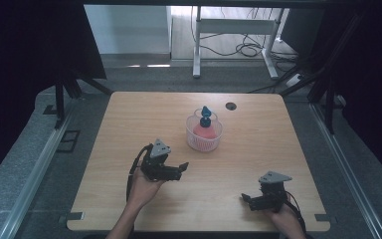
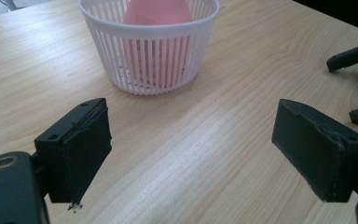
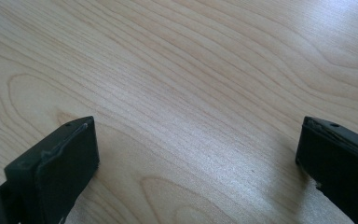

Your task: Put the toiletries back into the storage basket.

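A white slatted basket [image 2: 149, 60] holds a pink bottle [image 1: 204, 131] with a blue cap [image 1: 206, 112] on the pale wood-grain surface [image 3: 205, 70].

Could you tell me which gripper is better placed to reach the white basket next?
Left, probably. The left gripper is open, points at the basket and sits close to it. The right gripper, also open, is near the table's front edge, farther off.

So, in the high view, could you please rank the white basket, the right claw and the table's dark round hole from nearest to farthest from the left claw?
1. White basket: just ahead-right of the left claw.
2. Right claw: near edge, right.
3. Dark round hole: far side, behind the basket.
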The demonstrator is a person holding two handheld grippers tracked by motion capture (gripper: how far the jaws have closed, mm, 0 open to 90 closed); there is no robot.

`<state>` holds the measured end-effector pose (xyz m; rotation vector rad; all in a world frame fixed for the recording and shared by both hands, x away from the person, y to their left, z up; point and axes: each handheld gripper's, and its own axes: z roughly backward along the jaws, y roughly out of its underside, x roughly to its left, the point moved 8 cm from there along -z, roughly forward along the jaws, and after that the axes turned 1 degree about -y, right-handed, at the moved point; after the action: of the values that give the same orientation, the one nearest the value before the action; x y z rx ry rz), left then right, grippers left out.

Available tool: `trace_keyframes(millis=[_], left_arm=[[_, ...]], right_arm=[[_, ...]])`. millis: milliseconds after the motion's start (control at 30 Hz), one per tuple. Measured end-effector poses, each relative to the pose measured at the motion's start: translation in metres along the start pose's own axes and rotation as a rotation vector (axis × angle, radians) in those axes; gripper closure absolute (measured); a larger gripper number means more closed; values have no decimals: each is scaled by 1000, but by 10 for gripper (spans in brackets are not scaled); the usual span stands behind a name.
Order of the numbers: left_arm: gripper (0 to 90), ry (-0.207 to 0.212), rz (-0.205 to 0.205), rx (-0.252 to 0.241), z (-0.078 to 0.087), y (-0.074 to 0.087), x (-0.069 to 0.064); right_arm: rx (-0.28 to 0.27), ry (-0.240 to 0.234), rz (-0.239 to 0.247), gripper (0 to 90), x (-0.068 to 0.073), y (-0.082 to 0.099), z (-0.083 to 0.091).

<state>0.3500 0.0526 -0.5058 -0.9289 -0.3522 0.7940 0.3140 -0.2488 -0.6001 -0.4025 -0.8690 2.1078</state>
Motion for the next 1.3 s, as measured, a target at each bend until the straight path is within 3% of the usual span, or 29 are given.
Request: trace_keyframes(millis=[567, 1300], left_arm=[[115, -19, 48, 7, 20, 40, 7], [115, -42, 44, 57, 27, 83, 0]], right_arm=[[0, 0, -1, 0, 0, 0, 0], [0, 2, -4, 0, 0, 0, 0]])
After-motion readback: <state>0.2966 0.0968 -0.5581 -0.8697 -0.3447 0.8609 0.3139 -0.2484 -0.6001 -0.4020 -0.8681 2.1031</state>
